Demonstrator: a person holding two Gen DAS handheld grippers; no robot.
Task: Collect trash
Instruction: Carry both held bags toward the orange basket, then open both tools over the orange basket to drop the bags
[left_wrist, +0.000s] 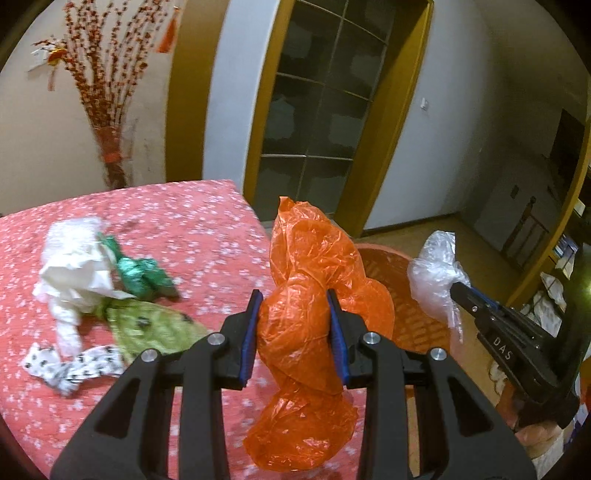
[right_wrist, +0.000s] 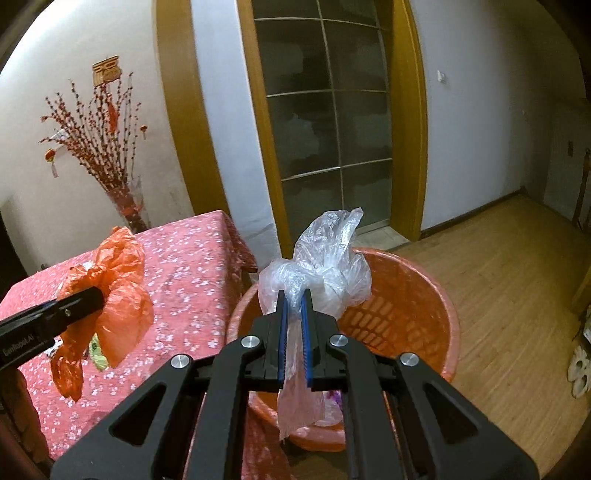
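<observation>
Left gripper (left_wrist: 295, 325) of mine is clamped on a crumpled orange bag (left_wrist: 310, 295), held above the pink tablecloth's (left_wrist: 207, 236) edge. To its right, my right gripper (right_wrist: 294, 306) pinches a clear plastic bag (right_wrist: 321, 269) over the orange basket (right_wrist: 417, 295). More crumpled wrappers (left_wrist: 96, 280) lie on the cloth, ahead and to the left of my left gripper.

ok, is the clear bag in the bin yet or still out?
Out. The clear bag is pinched in the right tool, held above the orange bin.
</observation>
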